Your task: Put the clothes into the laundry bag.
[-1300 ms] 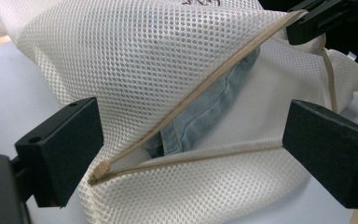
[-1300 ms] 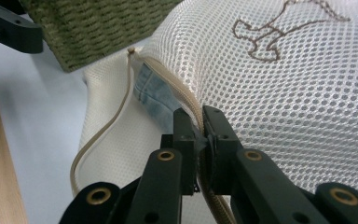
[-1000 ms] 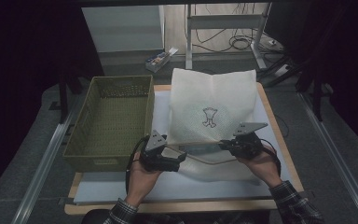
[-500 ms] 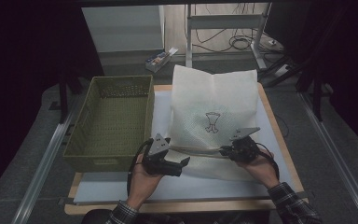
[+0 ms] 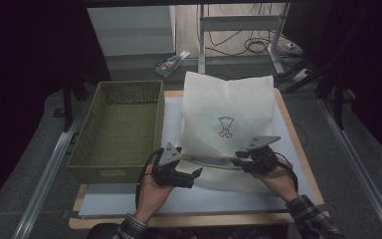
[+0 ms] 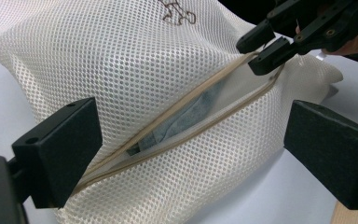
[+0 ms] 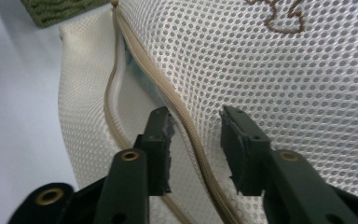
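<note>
1. A white mesh laundry bag [image 5: 226, 124] lay flat on the white sheet over the counter [image 5: 298, 149], just right of the green basket [image 5: 117, 129], its zipper end toward the person.
2. The zipper [image 6: 186, 116] was partly open: the two beige tapes were parted in the middle, and a grey-blue fabric item [image 6: 182, 122] showed inside the gap.
3. Left hand-held gripper [image 5: 186, 177]: jaws wide apart, holding nothing. It sat at the near left corner of the bag, just short of the zipper's left end. In the left gripper view the jaws framed the open slit without touching it.
4. Right hand-held gripper [image 7: 193, 140]: jaws straddled the upper zipper tape near the right end, with a gap visible on both sides of it. Not clamped yet, as far as the right gripper view showed. In the high view it sat at [image 5: 243, 162], on the bag's near right edge.
5. Progress judgement: early to middle. The bag was on the counter and the opening had started, but neither hand-held gripper had a firm hold on the tape or mesh.
6. Left to do, probably: pinch the zipper edge, spread the mouth wider, then deal with the fabric inside. Whether the basket gets used, cannot tell; it looked empty.
7. Zipper pull: cannot tell where it was.
</note>
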Demonstrator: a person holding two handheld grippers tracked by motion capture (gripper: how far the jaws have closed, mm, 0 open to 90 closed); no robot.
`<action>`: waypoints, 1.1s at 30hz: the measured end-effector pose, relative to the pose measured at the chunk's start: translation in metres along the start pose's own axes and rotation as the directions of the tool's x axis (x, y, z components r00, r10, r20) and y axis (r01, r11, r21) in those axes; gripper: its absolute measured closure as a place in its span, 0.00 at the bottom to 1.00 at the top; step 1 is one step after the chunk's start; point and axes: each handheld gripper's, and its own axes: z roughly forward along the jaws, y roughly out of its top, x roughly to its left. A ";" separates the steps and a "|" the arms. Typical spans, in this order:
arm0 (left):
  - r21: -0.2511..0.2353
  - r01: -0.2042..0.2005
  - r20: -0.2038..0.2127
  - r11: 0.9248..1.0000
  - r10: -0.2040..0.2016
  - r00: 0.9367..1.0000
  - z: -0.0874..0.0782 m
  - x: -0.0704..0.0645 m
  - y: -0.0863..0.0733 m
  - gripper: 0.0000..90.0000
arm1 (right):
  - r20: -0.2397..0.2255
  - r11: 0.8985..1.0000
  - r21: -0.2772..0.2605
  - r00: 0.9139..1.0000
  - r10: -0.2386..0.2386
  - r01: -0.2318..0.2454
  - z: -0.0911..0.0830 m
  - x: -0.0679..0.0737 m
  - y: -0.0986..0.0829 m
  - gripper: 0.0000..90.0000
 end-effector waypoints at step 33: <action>0.023 -0.003 0.018 1.000 0.003 1.000 -0.005 -0.006 -0.004 0.05 | -0.009 0.990 -0.132 0.999 0.048 -0.049 -0.022 0.002 -0.004 0.17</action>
